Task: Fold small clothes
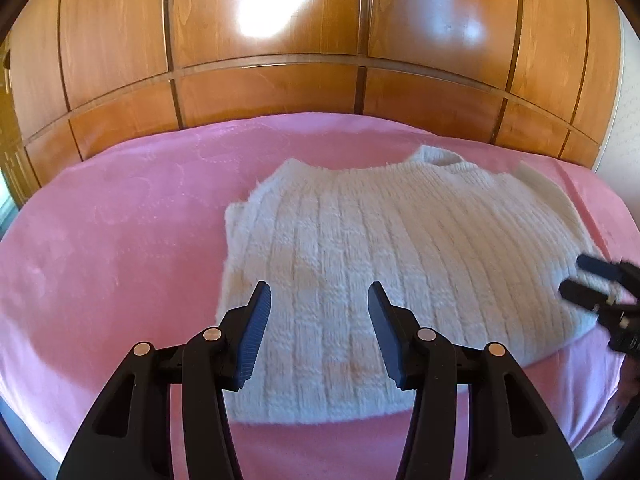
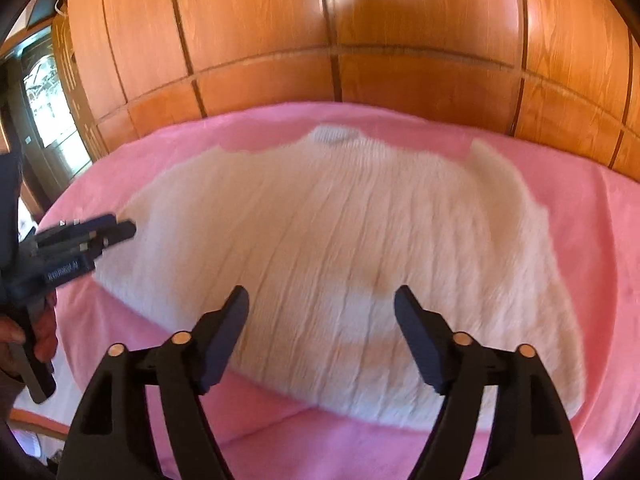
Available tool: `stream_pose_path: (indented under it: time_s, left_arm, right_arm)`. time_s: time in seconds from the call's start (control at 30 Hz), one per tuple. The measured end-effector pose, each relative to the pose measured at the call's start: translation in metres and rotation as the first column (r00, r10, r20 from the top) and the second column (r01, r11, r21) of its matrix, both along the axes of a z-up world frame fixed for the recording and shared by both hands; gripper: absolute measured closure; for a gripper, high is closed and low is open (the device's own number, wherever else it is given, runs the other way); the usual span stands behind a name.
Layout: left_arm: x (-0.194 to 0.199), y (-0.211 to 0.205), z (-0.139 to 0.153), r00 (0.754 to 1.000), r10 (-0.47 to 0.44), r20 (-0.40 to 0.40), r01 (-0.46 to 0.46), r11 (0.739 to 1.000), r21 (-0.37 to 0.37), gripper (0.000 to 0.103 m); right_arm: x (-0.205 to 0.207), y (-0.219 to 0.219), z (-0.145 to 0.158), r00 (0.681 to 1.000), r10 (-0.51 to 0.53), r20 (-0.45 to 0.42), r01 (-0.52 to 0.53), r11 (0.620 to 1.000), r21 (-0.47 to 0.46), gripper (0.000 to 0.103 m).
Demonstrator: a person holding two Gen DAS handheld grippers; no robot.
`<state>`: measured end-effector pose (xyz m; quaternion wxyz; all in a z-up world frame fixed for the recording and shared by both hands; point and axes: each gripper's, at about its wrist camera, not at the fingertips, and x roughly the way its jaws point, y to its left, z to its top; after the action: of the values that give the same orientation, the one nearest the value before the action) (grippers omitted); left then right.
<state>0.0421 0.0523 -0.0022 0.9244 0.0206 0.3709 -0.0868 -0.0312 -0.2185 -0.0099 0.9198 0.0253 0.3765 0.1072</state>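
White knit sweater (image 1: 400, 248) flat on pink blanket (image 1: 120, 240), L gripper (image 1: 320, 316) & R gripper (image 2: 322, 320) fingers apart, holding nothing

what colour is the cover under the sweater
Pink. The bed cover under the white knitted sweater shows sharpest in the left wrist view.
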Motion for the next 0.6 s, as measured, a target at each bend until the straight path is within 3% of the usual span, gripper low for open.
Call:
stream_pose_path:
  time_s: [0.3,0.53,0.6]
  left_arm:
    - [0.021,0.003,-0.006,1.0,0.003,-0.012,-0.003,0.999,0.033,0.053]
    - [0.036,0.003,-0.016,0.999,0.0,-0.033,0.002,0.998,0.064,0.053]
    - [0.042,0.002,-0.021,0.999,0.005,-0.041,-0.002,0.997,0.078,0.045]
  right_arm:
    - [0.051,-0.032,0.007,0.994,-0.111,-0.015,0.111,0.993,-0.029,0.02]
    - [0.094,-0.064,-0.017,0.98,-0.179,-0.083,0.173,0.982,-0.082,0.02]
    - [0.105,-0.074,-0.028,0.973,-0.2,-0.117,0.193,0.979,-0.071,0.02]
